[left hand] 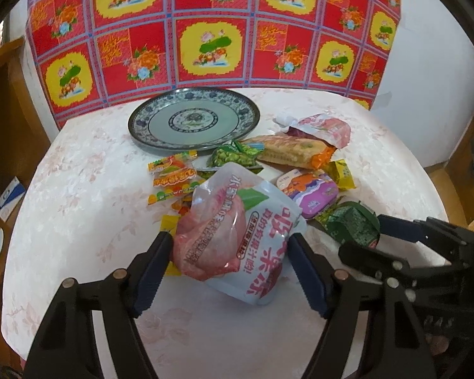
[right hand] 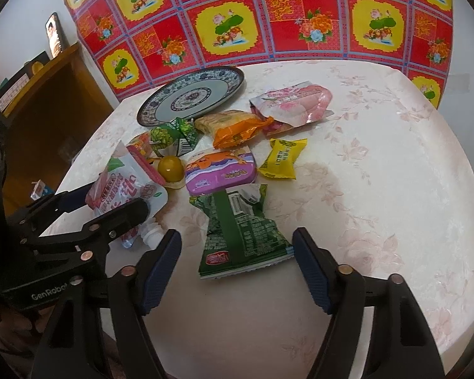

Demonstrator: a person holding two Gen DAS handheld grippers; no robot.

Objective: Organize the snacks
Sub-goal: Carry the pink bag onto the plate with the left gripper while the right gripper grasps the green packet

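Landmark: blue-and-white patterned plate (left hand: 192,120), lying bare at the far side of the table (left hand: 79,164), close to the red floral cloth (left hand: 211,31) hanging behind.
Left gripper (left hand: 230,246): jaws set either side of a white-and-pink jelly drink pouch (left hand: 237,233), both pads (left hand: 151,271) at the pouch's edges. Firm pressure cannot be confirmed; the right wrist view shows the pouch tilted up off the tabletop, spout (right hand: 148,237) low, between these jaws.
Right gripper (right hand: 237,246): jaws apart, straddling a dark green snack packet (right hand: 240,237) lying flat. Neither pad (right hand: 161,268) touches it; a gap shows on each side.
Jelly pouch position: nearest item to the camera, well short of the plate, on the near side of the snack pile.
Green packet position: near edge of the pile, further from the plate than the purple tub.
Purple tub (right hand: 221,173): mid-pile, between the plate and the green packet.
Yellow wrapped sweet (right hand: 282,158): just beside the tub, on the side away from the plate.
Orange-ended biscuit pack (right hand: 233,128): just in front of the plate's rim.
Second pink pouch (right hand: 294,101): beside the biscuit pack, near the plate.
Small green pea packets (left hand: 233,156): against the plate's near rim.
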